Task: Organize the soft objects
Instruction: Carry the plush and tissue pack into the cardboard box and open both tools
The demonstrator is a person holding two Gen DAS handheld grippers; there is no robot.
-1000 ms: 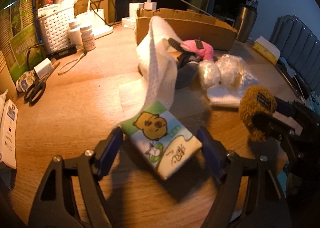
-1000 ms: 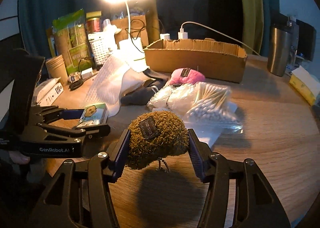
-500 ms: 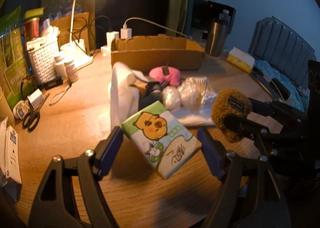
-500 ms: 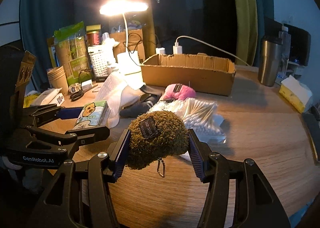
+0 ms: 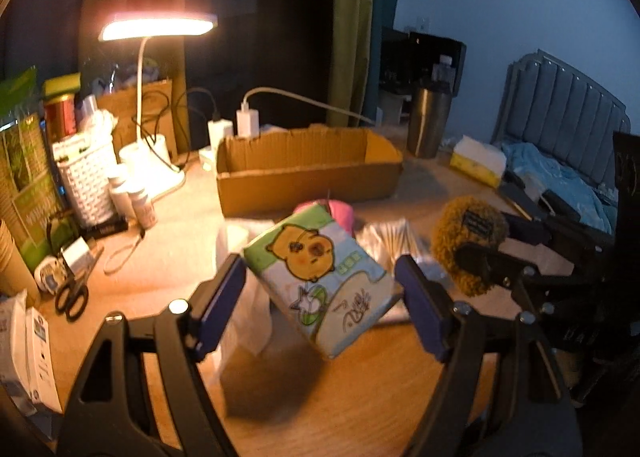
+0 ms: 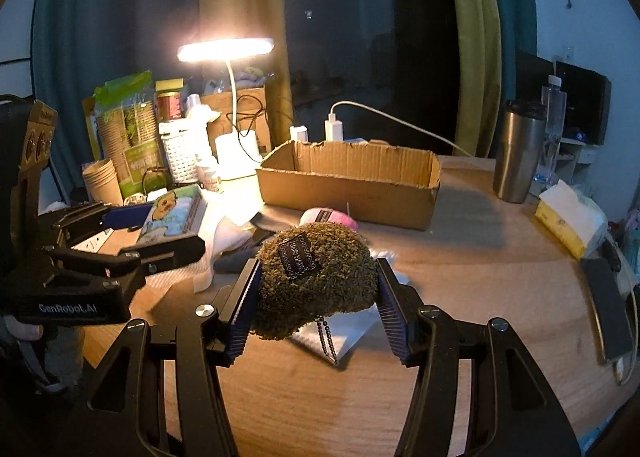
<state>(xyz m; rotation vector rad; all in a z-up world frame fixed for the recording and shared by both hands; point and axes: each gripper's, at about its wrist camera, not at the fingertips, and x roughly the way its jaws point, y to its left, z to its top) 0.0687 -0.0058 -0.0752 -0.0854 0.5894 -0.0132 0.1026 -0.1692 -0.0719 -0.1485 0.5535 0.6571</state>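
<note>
Tissues: my left gripper clamps the squashy cartoon-bear tissue pack edgewise; my right gripper squeezes the light brown fuzzy plush pouch.

Home bedroom with a cluttered wooden desk. Grey padded headboard and blue bedding right of the left gripper. Lit desk lamp, curtains, dark window ahead of the right gripper. Steel tumbler, tissue box, phone to its right; paper cups, white basket to its left.
</note>
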